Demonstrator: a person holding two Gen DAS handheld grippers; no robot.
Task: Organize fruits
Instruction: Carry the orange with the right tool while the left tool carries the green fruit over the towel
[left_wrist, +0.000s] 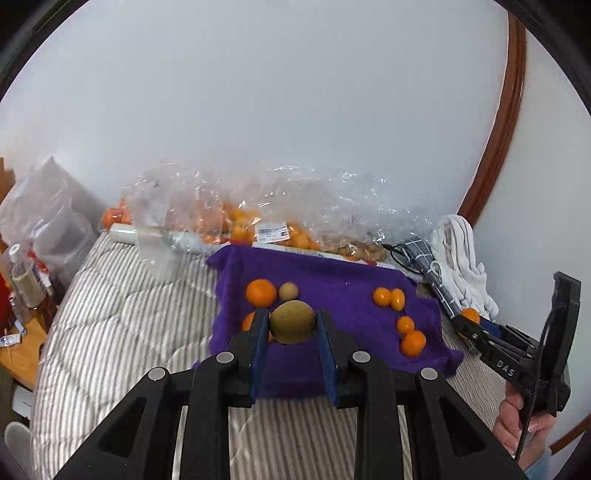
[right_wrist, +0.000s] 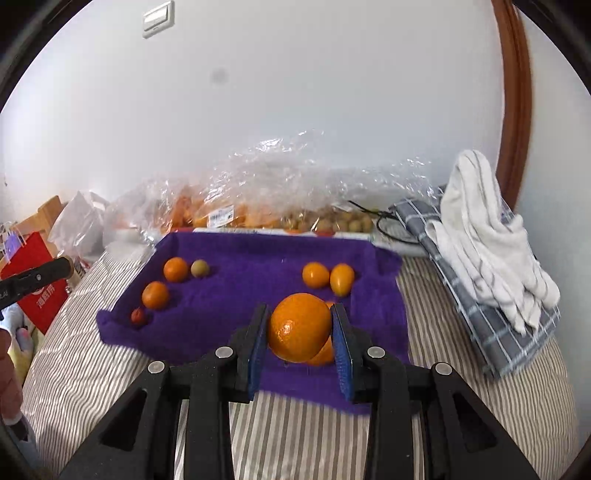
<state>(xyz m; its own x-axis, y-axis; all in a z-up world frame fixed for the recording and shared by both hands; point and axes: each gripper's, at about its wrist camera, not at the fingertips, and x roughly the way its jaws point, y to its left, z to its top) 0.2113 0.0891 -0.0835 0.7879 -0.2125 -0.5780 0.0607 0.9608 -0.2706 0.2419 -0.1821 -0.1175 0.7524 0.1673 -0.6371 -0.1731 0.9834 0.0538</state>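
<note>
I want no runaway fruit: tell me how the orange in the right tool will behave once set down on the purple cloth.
The orange is round, so it may roll. The purple cloth looks fuzzy and other fruit sits still on it, so probably not far. Its rind looks firm between the right tool pads, so likely not fragile.

A towel (right_wrist: 236, 325) lies spread on a striped bedcover (right_wrist: 92, 373), with plastic bags of fruit (right_wrist: 266, 199) behind it against the wall and a pile of folded cloths (right_wrist: 491, 243) to its right. On the towel's left side sit a mandarin (right_wrist: 176, 269) with a small round fruit (right_wrist: 200, 268) just beside it on the right, another mandarin (right_wrist: 155, 294) nearer the front, and a tiny fruit (right_wrist: 137, 316) nearer still; two kumquats (right_wrist: 328, 277) sit touching at the right rear. The left gripper (left_wrist: 291, 325) holds a large round fruit (left_wrist: 291, 321) above the towel's left part, and the right gripper (right_wrist: 300, 332) holds an orange (right_wrist: 298, 326) above its right front, with another orange (right_wrist: 325, 354) just behind and below it.
</note>
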